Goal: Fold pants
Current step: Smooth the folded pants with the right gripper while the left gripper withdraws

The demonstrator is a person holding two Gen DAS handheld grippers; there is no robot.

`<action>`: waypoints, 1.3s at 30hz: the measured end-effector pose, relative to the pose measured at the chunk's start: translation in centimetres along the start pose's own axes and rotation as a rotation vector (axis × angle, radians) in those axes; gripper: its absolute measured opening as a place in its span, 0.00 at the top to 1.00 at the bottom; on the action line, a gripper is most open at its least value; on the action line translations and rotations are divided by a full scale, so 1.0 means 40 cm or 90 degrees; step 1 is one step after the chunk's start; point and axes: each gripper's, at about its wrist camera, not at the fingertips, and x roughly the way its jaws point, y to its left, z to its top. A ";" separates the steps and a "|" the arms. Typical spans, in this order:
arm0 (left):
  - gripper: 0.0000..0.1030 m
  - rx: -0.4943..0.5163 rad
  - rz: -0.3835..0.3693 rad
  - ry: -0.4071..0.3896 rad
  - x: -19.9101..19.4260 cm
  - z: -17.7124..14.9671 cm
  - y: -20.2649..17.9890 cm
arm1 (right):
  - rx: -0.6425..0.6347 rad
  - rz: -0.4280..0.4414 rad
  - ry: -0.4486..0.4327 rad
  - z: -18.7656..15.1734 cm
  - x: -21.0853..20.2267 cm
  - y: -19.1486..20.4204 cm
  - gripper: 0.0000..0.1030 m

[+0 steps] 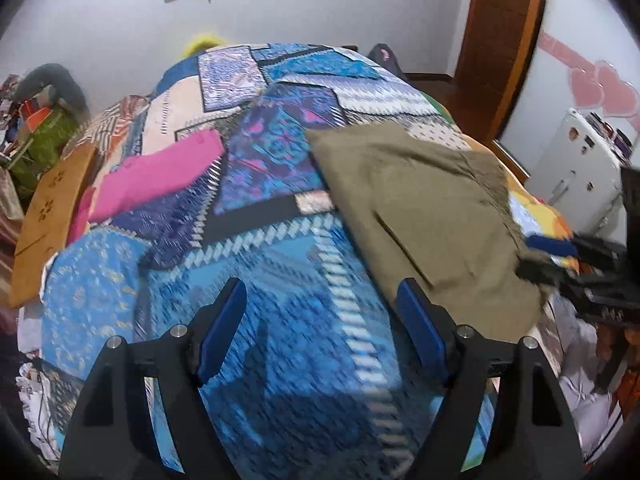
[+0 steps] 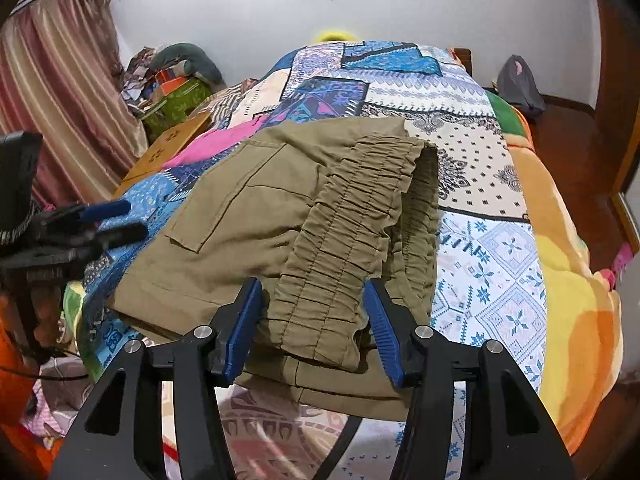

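Olive-green pants (image 2: pixel 280 216) lie folded in a compact stack on the patchwork bedspread (image 2: pixel 492 264), with the gathered elastic waistband (image 2: pixel 352 216) on top facing me. My right gripper (image 2: pixel 314 292) is open, its blue pads either side of the waistband's near end, not closed on it. In the left wrist view the same pants (image 1: pixel 420 208) lie right of centre. My left gripper (image 1: pixel 320 292) is open and empty over the blue bedspread (image 1: pixel 272 320), just left of the pants. The left gripper also shows in the right wrist view (image 2: pixel 116 220), and the right gripper at the left view's right edge (image 1: pixel 560 256).
A pink garment (image 1: pixel 160 176) lies on the bed to the left. A wooden board (image 1: pixel 48 216) and cluttered boxes (image 2: pixel 176 92) stand past the bed's left side. A white fridge (image 1: pixel 580 172) and a wooden door frame (image 1: pixel 504 40) are on the right.
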 end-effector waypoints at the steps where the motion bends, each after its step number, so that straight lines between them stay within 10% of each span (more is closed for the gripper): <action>1: 0.24 -0.005 0.002 0.000 0.011 0.021 0.009 | 0.002 0.003 0.002 0.002 0.002 -0.003 0.52; 9: 0.24 -0.051 -0.070 0.036 0.168 0.200 0.025 | -0.009 0.011 0.014 0.012 0.016 -0.014 0.47; 16: 0.24 -0.005 -0.043 0.098 0.366 0.302 0.001 | -0.015 0.026 0.025 0.021 0.027 -0.025 0.46; 21: 0.22 0.068 0.000 0.116 0.436 0.270 -0.012 | -0.032 0.020 0.040 0.042 0.046 -0.055 0.45; 39: 0.22 -0.025 0.075 0.105 0.352 0.177 0.130 | -0.105 -0.036 0.078 0.187 0.197 -0.174 0.44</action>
